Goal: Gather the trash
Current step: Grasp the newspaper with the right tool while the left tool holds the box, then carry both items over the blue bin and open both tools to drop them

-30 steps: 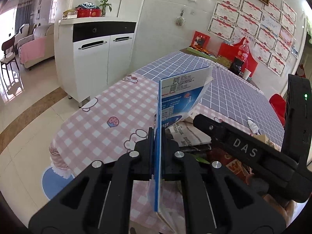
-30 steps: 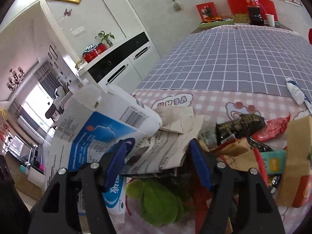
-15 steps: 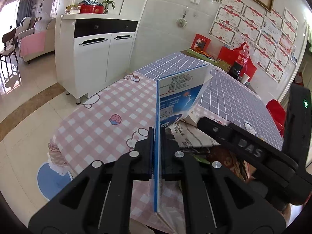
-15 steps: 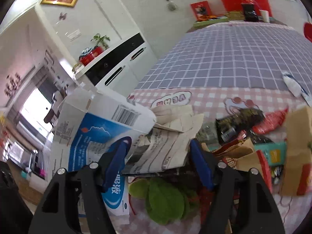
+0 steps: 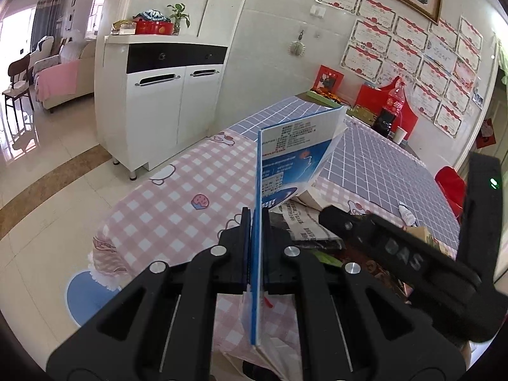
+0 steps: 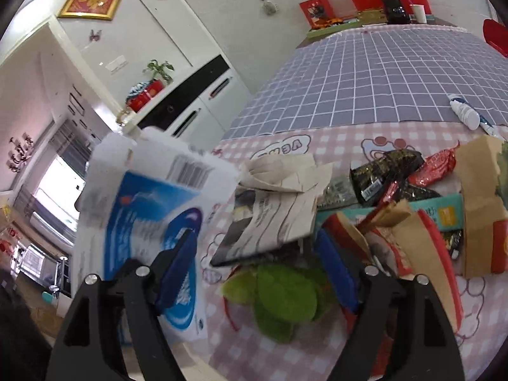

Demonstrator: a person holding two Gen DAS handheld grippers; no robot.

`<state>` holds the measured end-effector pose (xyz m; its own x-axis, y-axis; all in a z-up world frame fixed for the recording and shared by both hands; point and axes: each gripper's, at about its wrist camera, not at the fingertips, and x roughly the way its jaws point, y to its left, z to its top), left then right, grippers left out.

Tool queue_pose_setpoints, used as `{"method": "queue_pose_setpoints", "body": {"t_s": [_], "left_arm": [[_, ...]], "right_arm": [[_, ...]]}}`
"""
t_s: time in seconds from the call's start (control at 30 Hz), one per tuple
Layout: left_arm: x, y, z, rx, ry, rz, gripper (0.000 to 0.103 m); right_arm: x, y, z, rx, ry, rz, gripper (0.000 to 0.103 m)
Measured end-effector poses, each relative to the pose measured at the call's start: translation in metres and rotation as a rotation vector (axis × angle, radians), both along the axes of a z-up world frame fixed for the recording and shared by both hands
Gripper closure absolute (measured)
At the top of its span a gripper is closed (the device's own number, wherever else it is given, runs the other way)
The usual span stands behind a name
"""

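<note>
My left gripper (image 5: pixel 256 227) is shut on the thin edge of a flattened blue-and-white carton (image 5: pixel 292 155), held upright above the pink checked tablecloth (image 5: pixel 177 203). The right wrist view has that carton (image 6: pixel 152 197) at the left, blurred, behind the left finger. My right gripper (image 6: pixel 257 260) hangs over the trash pile with its jaws opening. A folded newspaper (image 6: pixel 273 219) and green leaves (image 6: pixel 285 298) lie between its blue pads (image 6: pixel 177 263), which press on nothing. Dark snack wrappers (image 6: pixel 384 174), a red wrapper (image 6: pixel 435 165) and a brown paper bag (image 6: pixel 479 209) lie to the right.
A white tube (image 6: pixel 463 114) lies on the grey checked cloth (image 6: pixel 365 73) further back. A cola bottle (image 5: pixel 393 104) and a paper cup (image 5: pixel 400 135) stand at the table's far end. A white cabinet (image 5: pixel 158 101) stands left of the table, with tiled floor (image 5: pixel 47 165) below.
The right gripper's jaws have spread wider around the newspaper and leaves, and its view has rolled a little. The left gripper keeps its hold on the carton and stays put.
</note>
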<state>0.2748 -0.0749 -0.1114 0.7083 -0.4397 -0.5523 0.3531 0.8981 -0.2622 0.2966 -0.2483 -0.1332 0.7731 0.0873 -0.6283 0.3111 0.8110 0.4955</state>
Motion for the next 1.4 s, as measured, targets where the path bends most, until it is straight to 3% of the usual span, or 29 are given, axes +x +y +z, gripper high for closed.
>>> {"method": "queue_pose_setpoints", "body": {"t_s": [0.13, 0.2, 0.27, 0.3, 0.37, 0.47, 0.73, 1.07, 1.4], "left_arm": [[0.006, 0.003, -0.002, 0.002, 0.015, 0.008, 0.097], [0.009, 0.005, -0.002, -0.003, 0.019, 0.014, 0.097], [0.012, 0.003, -0.001, 0.005, 0.015, 0.026, 0.097], [0.015, 0.004, -0.002, 0.003, 0.018, 0.029, 0.097], [0.020, 0.004, -0.003, 0.008, 0.029, 0.037, 0.097], [0.024, 0.004, -0.006, 0.003, 0.042, 0.036, 0.097], [0.025, 0.011, -0.009, -0.016, 0.054, 0.048, 0.097], [0.013, 0.057, -0.010, -0.056, 0.047, 0.142, 0.097], [0.007, 0.127, 0.006, -0.142, 0.005, 0.262, 0.097]], "right_arm": [[0.018, 0.006, 0.001, -0.010, 0.009, 0.029, 0.027], [0.026, 0.002, -0.002, -0.013, 0.015, 0.010, 0.034], [0.031, -0.004, -0.004, -0.003, 0.013, -0.005, 0.053], [0.033, -0.005, -0.006, -0.007, 0.020, -0.005, 0.058], [0.037, -0.004, -0.009, -0.023, 0.031, 0.010, 0.080], [0.040, -0.002, -0.010, -0.049, 0.016, 0.034, 0.096], [0.042, 0.020, 0.007, -0.159, -0.067, 0.107, 0.099], [0.042, 0.074, 0.033, -0.323, -0.145, 0.209, 0.100], [0.058, 0.117, 0.064, -0.344, -0.232, 0.279, 0.101]]}}
